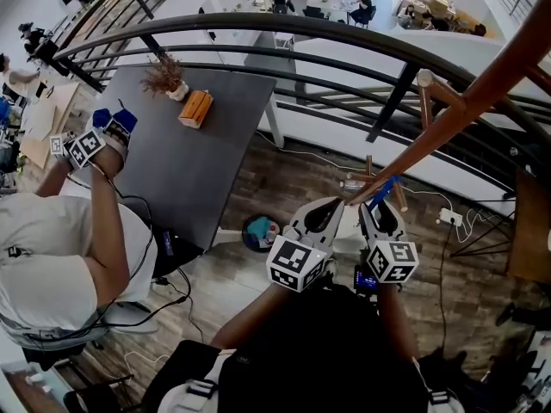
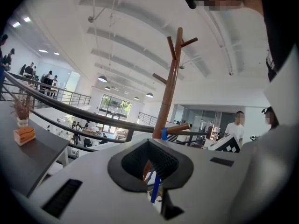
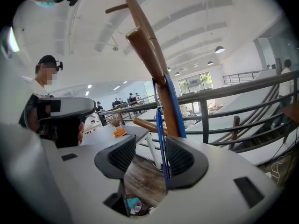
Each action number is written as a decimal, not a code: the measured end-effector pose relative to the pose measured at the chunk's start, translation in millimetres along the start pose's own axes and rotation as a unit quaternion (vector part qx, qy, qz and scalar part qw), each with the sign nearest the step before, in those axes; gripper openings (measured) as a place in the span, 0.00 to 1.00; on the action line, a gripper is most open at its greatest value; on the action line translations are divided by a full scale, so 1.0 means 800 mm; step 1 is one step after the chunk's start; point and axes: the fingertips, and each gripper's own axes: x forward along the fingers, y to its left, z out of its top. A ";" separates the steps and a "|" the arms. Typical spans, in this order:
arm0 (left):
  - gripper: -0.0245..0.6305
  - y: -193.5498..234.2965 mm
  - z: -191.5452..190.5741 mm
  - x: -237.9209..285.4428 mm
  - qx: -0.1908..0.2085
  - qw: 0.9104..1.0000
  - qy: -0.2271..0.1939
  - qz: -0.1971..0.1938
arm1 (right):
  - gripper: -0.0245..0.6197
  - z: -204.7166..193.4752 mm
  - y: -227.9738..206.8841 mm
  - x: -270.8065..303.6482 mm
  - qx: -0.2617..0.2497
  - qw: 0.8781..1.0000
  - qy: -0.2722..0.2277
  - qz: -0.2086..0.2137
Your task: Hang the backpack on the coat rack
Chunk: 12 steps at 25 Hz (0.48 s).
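The brown wooden coat rack (image 1: 448, 119) slants across the head view, and its pole (image 2: 169, 92) rises in front of both grippers. A blue backpack strap (image 3: 161, 134) is looped over a lower peg (image 2: 180, 128) and hangs down between the jaws. My left gripper (image 2: 150, 164) is shut on the blue strap (image 2: 155, 190) below the peg. My right gripper (image 3: 149, 160) is open; the strap runs along its right pad, and the left pad stands well clear. A dark mass, apparently the backpack (image 1: 327, 342), hangs beneath both grippers (image 1: 323, 218) (image 1: 379, 218).
A dark curved railing (image 1: 344, 37) runs just behind the rack, with a drop beyond it. A grey table (image 1: 198, 162) at left carries an orange block (image 1: 195, 108) and a dried plant (image 1: 165, 77). Another person (image 1: 52, 256) holds grippers there. A small bin (image 1: 260, 232) and cables lie on the floor.
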 end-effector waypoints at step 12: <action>0.05 -0.002 0.004 -0.017 0.001 1.000 -0.009 -0.004 | 0.33 0.006 0.002 -0.016 -0.003 1.000 -0.014 -0.026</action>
